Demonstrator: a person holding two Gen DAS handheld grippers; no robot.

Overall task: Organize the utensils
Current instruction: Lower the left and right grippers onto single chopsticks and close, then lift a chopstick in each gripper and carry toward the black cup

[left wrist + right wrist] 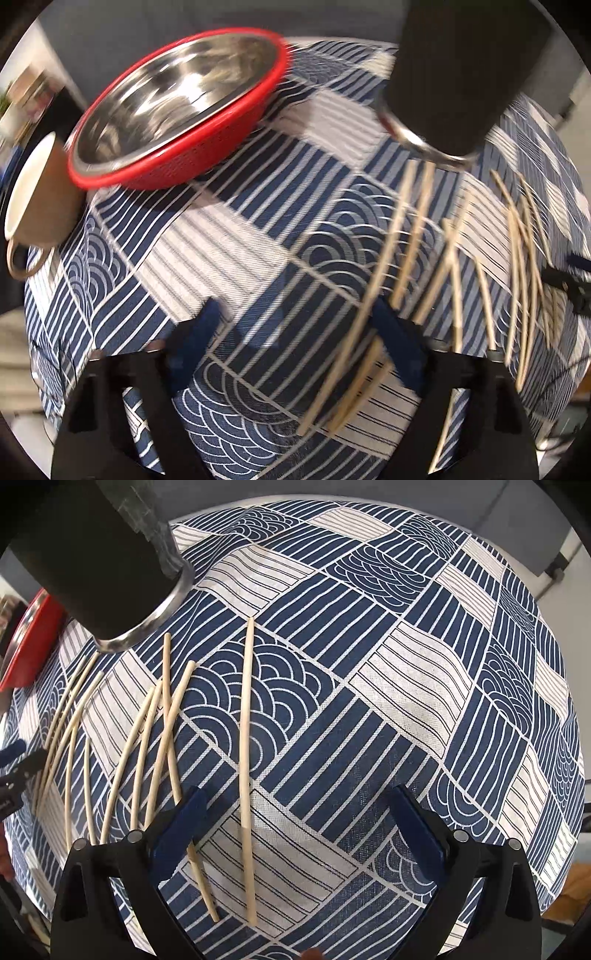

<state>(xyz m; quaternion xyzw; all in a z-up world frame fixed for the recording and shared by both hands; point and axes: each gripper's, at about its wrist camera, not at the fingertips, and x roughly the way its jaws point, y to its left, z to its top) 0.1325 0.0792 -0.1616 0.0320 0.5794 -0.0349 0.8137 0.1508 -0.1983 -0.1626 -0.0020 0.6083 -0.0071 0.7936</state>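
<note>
Tongs, left (303, 328) and right (299, 812), both agape over chopsticks (248, 768), bare tablecloth (424, 672) rightward.

About ten sticks (246, 768) lie on one cloth (406, 701), with one black cup (103, 565), one red bowl (177, 110), one brown mug (40, 192), and two grippers (295, 834).

A table is covered with a cloth (406, 672) of dark blue and white patches, with stripes and wave arcs. Behind it is a plain grey wall (517, 524). At the far left stand blurred shelves (26, 99).
</note>
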